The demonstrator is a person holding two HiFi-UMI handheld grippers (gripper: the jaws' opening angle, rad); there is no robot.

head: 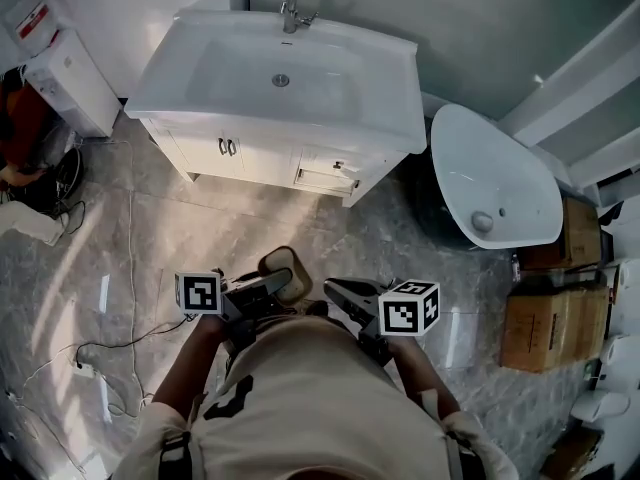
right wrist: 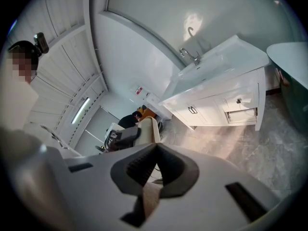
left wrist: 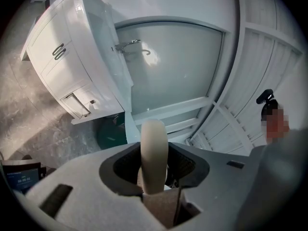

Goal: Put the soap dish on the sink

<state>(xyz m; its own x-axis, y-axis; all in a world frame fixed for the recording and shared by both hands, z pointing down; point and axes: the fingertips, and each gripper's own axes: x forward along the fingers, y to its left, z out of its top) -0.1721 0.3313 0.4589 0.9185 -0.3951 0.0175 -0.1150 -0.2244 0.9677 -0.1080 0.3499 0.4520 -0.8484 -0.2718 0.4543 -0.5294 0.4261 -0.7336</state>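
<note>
The carry is in hand: the left hand-held gripper point(left wrist: 154, 165) clamps the soap dish point(left wrist: 154, 134) edge-on, well short of the sink point(head: 200, 73). The right hand-held gripper point(right wrist: 156, 148) is closed and empty. Next it must reach the sink and lay the dish flat on its rim.

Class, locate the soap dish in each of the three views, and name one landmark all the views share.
Head view: soap dish, lower centre.
Left gripper view: bottom centre, edge-on between the jaws.
Right gripper view: left of centre, just above the jaws.
Shared landmark: the tap.
</note>
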